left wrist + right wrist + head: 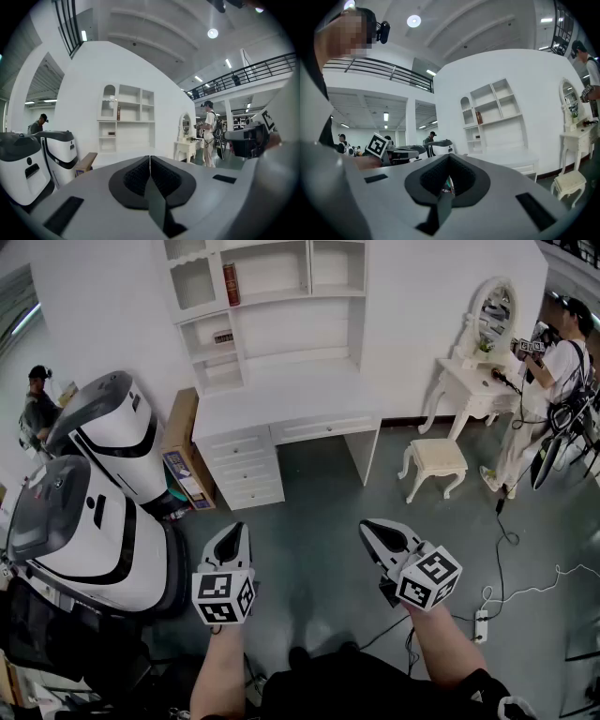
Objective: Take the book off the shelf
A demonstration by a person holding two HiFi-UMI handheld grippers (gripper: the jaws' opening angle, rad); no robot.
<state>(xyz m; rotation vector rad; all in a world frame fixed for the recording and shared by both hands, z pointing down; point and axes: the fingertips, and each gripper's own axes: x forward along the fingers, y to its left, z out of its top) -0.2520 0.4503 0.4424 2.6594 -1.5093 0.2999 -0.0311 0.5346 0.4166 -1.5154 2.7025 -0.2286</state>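
A red-brown book point(231, 284) stands upright in the upper left compartment of the white wall shelf point(272, 298), above a white desk point(281, 395). The book point(118, 113) is small and far in the left gripper view, and likewise the book point(478, 117) in the right gripper view. Both grippers hang over the grey floor, well short of the desk. My left gripper point(236, 529) point(150, 158) is shut with nothing in it. My right gripper point(368, 526) point(449, 157) points level at the shelf, its jaws together and nothing held.
Two large white machines point(94, 512) stand at the left, with a cardboard box point(183, 446) leaning beside the desk. A stool point(438, 457), a dressing table point(473, 381) and a person point(553, 381) are at the right. A cable and power strip point(481, 624) lie on the floor.
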